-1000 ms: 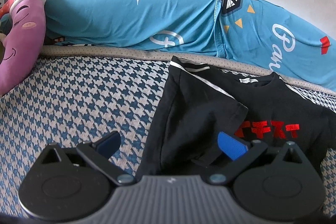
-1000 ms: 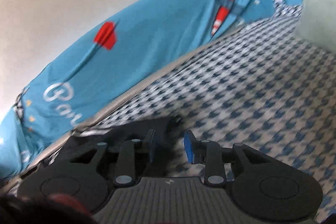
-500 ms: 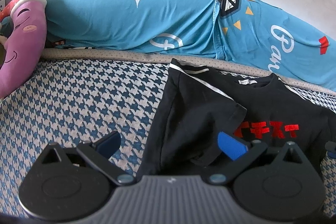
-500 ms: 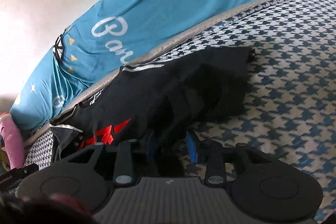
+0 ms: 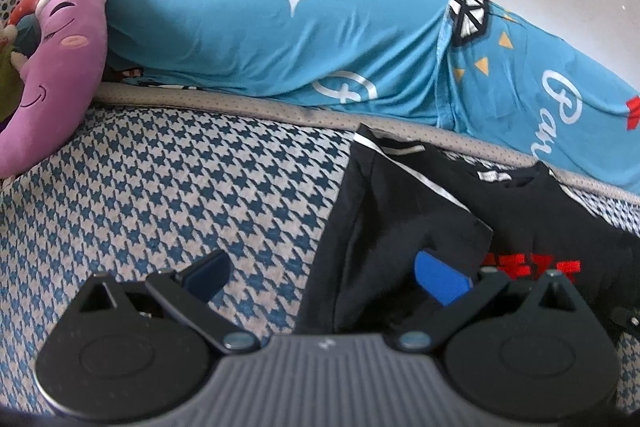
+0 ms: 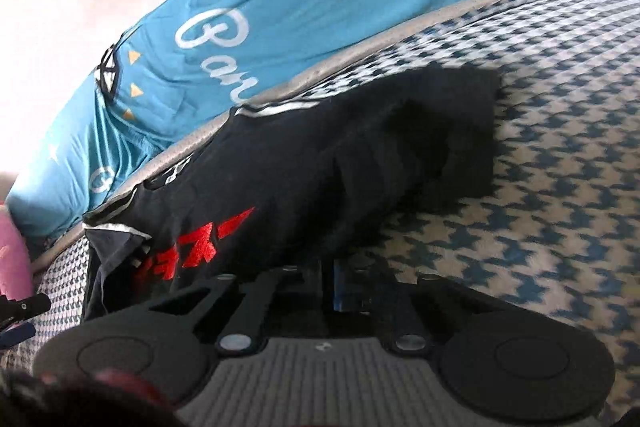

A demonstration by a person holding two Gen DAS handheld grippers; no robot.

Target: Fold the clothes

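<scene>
A black T-shirt of soft knit, with red embroidered characters and white stripe trim, lies creased on a houndstooth bed cover of coarse blue-and-cream weave; it fills the lower right of the left wrist view and the centre of the right wrist view. Behind it, across the upper frame, runs a smooth turquoise printed pillow. A purple plush toy with a stitched face sits at far left.

The left gripper is held low and level over the cover, jaws spread wide, released; its right blue pad overlaps the shirt's folded sleeve edge, its left pad is over bare cover.

The right gripper is tilted, pointing toward the shirt's lower hem, fingers drawn nearly together. Dark cloth meets the fingertips; whether fabric is pinched cannot be told through blur.
</scene>
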